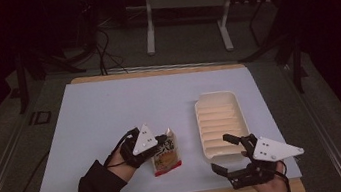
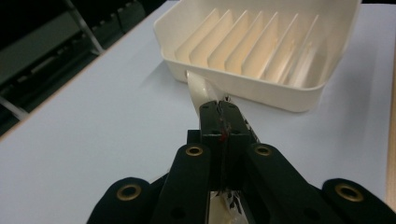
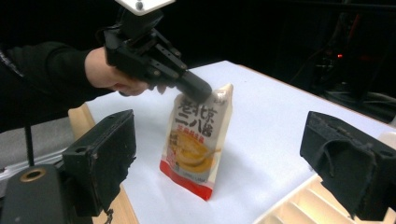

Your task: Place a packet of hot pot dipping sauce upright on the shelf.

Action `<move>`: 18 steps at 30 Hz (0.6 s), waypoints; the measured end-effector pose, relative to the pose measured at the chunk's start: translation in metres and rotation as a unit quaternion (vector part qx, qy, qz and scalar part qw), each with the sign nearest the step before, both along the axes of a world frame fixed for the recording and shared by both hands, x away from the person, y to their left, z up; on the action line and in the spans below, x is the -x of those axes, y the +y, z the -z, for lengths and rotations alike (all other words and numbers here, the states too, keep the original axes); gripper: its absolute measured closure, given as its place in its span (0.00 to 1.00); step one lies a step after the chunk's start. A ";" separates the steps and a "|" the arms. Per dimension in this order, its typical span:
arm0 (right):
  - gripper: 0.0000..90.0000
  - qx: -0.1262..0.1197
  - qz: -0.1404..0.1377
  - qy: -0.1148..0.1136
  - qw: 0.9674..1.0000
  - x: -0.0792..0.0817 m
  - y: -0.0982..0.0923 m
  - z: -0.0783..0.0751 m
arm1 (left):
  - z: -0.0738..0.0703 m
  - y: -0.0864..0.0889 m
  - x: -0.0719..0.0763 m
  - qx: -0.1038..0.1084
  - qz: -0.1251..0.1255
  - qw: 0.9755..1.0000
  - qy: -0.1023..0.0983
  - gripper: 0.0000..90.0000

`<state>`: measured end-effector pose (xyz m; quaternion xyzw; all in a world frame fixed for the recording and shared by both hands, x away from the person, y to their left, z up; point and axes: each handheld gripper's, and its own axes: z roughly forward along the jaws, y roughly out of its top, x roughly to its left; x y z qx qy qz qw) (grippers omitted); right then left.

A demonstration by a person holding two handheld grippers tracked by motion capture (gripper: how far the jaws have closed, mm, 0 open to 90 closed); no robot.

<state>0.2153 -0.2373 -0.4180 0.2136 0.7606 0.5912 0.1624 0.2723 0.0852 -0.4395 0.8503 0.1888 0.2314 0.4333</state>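
Left gripper [image 1: 158, 145] pinches the top edge of the snack pouch [image 1: 165, 153] with its jaws fully closed, the pouch hanging upright near the front of the table [image 1: 110, 114], its bottom at or just above the surface. Right gripper [image 1: 232, 154] waits with jaws spread wide and empty, just right of the pouch, at the near end of the slotted tray [image 1: 220, 119]. The step in hand looks like carrying the pouch to the tray. Next, it likely needs lifting over the tray's near wall and lining up with a slot between dividers. Open tabletop lies left and far; the tray's rim is the nearest obstacle.
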 end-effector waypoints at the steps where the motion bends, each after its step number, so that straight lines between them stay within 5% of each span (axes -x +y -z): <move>1: 0.11 0.001 -0.013 -0.001 1.000 -0.003 0.002 -0.001 | -0.001 -0.001 0.003 0.004 0.001 1.000 0.001 1.00; 4: 0.11 -0.001 -0.025 0.004 1.000 -0.007 0.005 -0.002 | -0.001 -0.003 0.010 0.004 0.002 1.000 -0.007 1.00; 5: 0.15 0.012 -0.048 0.005 0.999 -0.023 0.017 -0.003 | -0.001 -0.003 0.013 0.009 0.005 1.000 -0.005 1.00; 13: 0.30 0.060 -0.102 0.039 0.992 -0.055 0.052 0.006 | -0.001 -0.006 0.024 0.015 0.008 1.000 -0.009 1.00; 18: 0.38 0.078 -0.112 0.053 0.989 -0.071 0.069 0.012 | -0.001 -0.007 0.029 0.017 0.012 1.000 -0.012 1.00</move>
